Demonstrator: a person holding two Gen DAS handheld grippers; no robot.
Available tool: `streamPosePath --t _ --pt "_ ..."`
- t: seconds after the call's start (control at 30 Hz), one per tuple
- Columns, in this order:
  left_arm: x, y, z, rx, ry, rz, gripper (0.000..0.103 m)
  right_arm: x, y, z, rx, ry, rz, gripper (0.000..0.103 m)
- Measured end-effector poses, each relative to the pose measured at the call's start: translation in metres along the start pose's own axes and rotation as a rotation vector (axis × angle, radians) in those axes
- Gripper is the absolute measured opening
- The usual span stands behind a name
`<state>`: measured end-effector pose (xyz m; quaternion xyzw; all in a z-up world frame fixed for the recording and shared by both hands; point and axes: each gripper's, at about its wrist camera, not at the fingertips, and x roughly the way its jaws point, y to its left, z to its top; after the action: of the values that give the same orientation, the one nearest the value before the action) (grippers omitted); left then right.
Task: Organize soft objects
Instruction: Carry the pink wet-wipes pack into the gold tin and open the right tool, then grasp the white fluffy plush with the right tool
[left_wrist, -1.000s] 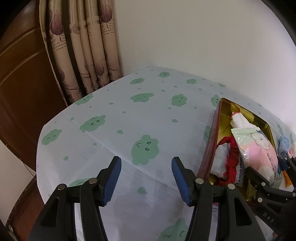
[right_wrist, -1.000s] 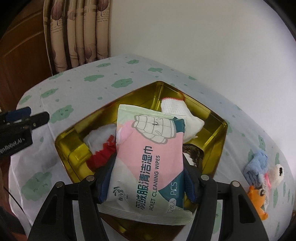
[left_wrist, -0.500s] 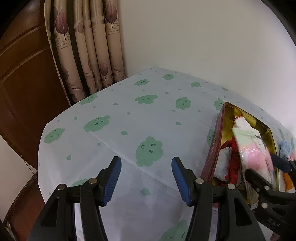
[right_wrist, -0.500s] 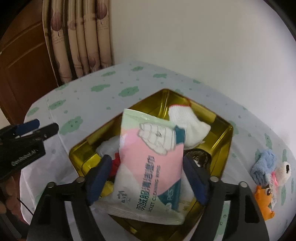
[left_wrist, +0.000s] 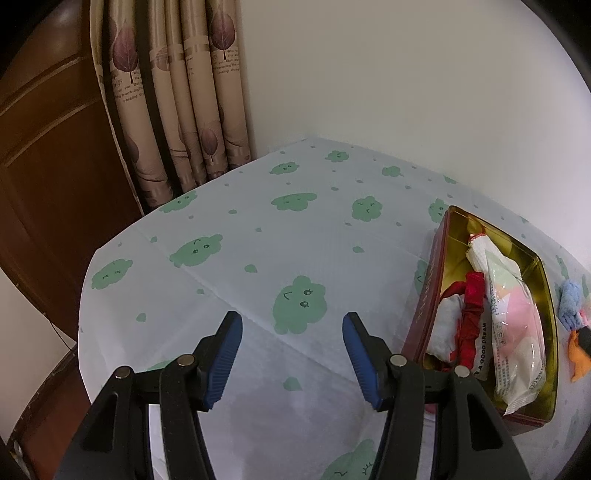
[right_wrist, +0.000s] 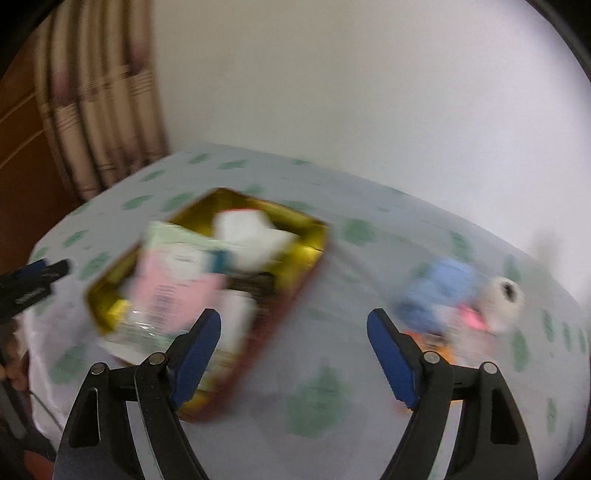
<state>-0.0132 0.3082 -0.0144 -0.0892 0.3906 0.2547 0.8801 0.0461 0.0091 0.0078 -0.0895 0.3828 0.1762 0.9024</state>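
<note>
A gold tin (left_wrist: 546, 280) (right_wrist: 312, 242) stands on the table at the right of the left wrist view. In it lie a pink wipes packet (left_wrist: 517, 325) (right_wrist: 173, 273), a white glove (left_wrist: 480, 247) (right_wrist: 251, 236) and a red and white cloth (left_wrist: 469, 317). My right gripper (right_wrist: 293, 328) is open and empty, over bare cloth between the tin and a heap of small plush toys: blue (right_wrist: 439, 291), white (right_wrist: 504, 299) and orange (left_wrist: 576, 354). The right wrist view is motion-blurred. My left gripper (left_wrist: 291, 332) (right_wrist: 48, 269) hangs open and empty over the tablecloth, left of the tin.
The table wears a white cloth with green cloud faces (left_wrist: 299, 302). Its rounded edge (left_wrist: 88, 295) drops off at the left. Patterned curtains (left_wrist: 184, 110) and a brown wooden door (left_wrist: 44, 166) stand behind it, and a white wall (left_wrist: 406, 74) runs along the back.
My right gripper let go of the wipes packet, which now lies in the tin, and swung right towards the plush toys. My left gripper stayed where it was.
</note>
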Motion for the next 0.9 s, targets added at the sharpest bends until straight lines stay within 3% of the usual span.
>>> streamPosePath --t 0.23,0.37,0.63,0.8,0.83,0.9 --pt "-0.001 0.0 0.0 0.0 -0.018 0.007 0.058 0.003 -0.113 -0.009 0.15 0.011 -0.181 0.079" --pt "-0.002 -0.001 0.001 0.0 -0.03 0.012 0.058 0.018 -0.163 -0.012 0.19 0.031 -0.242 0.079" --pt "-0.009 -0.019 0.0 0.076 -0.043 0.01 0.058 0.063 -0.21 -0.009 0.211 0.059 -0.274 0.079" --pt "-0.027 -0.04 0.009 0.121 -0.052 -0.044 0.058 0.091 -0.225 -0.007 0.209 0.066 -0.256 0.078" --pt "-0.031 -0.044 0.012 0.13 -0.06 -0.047 0.058 0.097 -0.228 -0.007 0.211 0.07 -0.249 0.077" --pt "-0.04 -0.056 0.017 0.158 -0.082 -0.054 0.058 0.104 -0.231 -0.008 0.219 0.075 -0.221 0.053"
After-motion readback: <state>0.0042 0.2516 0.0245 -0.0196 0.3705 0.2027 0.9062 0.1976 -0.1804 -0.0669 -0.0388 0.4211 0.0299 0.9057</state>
